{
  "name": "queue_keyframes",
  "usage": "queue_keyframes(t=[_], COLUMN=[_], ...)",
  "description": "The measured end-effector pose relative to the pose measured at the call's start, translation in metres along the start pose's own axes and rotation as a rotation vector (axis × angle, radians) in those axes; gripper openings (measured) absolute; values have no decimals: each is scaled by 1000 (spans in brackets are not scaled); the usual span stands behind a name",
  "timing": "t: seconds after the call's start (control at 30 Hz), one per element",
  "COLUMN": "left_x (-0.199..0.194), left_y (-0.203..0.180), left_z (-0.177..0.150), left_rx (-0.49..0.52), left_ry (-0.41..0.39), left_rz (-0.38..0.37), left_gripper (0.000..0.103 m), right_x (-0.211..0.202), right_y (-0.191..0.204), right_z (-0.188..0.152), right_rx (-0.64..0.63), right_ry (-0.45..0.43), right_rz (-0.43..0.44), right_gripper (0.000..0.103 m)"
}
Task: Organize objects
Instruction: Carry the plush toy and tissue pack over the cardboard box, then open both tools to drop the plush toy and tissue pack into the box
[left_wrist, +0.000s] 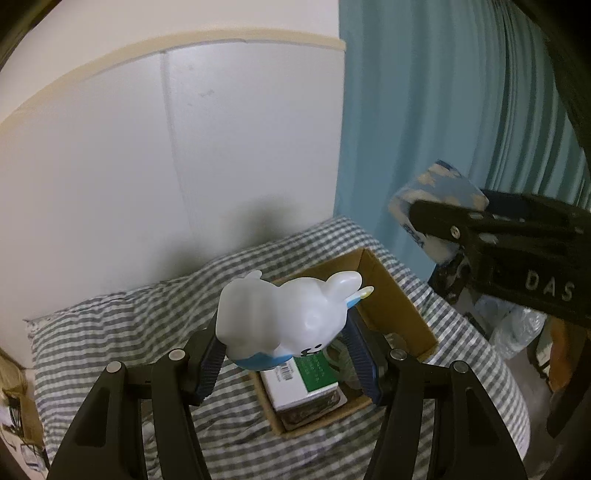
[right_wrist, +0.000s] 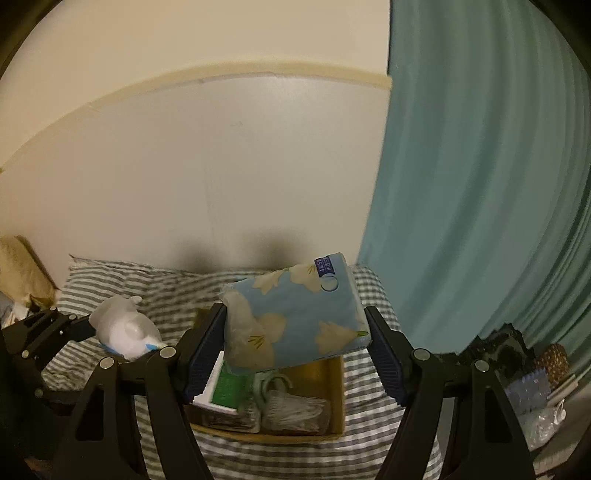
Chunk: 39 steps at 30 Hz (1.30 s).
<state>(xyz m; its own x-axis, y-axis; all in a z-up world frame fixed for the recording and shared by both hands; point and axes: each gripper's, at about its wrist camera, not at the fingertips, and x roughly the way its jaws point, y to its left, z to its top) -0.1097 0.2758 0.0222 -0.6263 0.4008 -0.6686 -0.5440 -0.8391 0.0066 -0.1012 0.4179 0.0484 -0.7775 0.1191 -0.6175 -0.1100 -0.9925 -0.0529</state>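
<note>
Left claw (left_wrist: 284, 354): grips white rabbit toy (left_wrist: 284, 317). Right claw (right_wrist: 295, 354): grips tissue pack (right_wrist: 295, 314). Risk: soft pack slipping (thin wrapper), missing crowded box (right_wrist: 338, 398) on bed (right_wrist: 369, 454).

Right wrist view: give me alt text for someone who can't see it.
The right tongs grip a blue tissue pack with pale flowers above an open cardboard box of small items on a striped bed. At left, the left tongs hold a white rabbit figure; a teal curtain hangs at right.
</note>
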Motion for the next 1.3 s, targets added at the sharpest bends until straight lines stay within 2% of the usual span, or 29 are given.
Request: queue_keyframes(t=[0.17, 0.37, 0.53, 0.7, 0.83, 0.9, 1.03, 1.2, 1.3], left_x=[41, 83, 102, 112, 104, 98, 84, 47, 15], left_y=[-1, 0, -1, -4, -7, -9, -10, -2, 5], left_z=[-5, -13, -19, -23, -21, -21, -13, -4, 1], left_rx=[4, -11, -23, -23, -8, 11, 33, 36, 23], left_ry=[49, 100, 125, 146, 145, 145, 122, 77, 31], left_rz=[-10, -24, -36, -37, -41, -37, -6, 14, 33], left_gripper=[62, 62, 62, 62, 64, 64, 81, 85, 95], right_x=[38, 80, 115, 130, 128, 125, 108, 76, 50], right_y=[-14, -17, -16, -14, -13, -12, -13, -18, -14], right_z=[1, -11, -23, -31, -33, -32, -29, -22, -17], right_rx=[12, 29, 30, 31, 36, 36, 42, 85, 94], right_ry=[37, 86, 146, 181, 188, 183, 146, 100, 73], right_rz=[-13, 10, 21, 20, 19, 19, -17, -37, -44], right_gripper=[73, 73, 73, 75, 76, 87, 92, 94, 95])
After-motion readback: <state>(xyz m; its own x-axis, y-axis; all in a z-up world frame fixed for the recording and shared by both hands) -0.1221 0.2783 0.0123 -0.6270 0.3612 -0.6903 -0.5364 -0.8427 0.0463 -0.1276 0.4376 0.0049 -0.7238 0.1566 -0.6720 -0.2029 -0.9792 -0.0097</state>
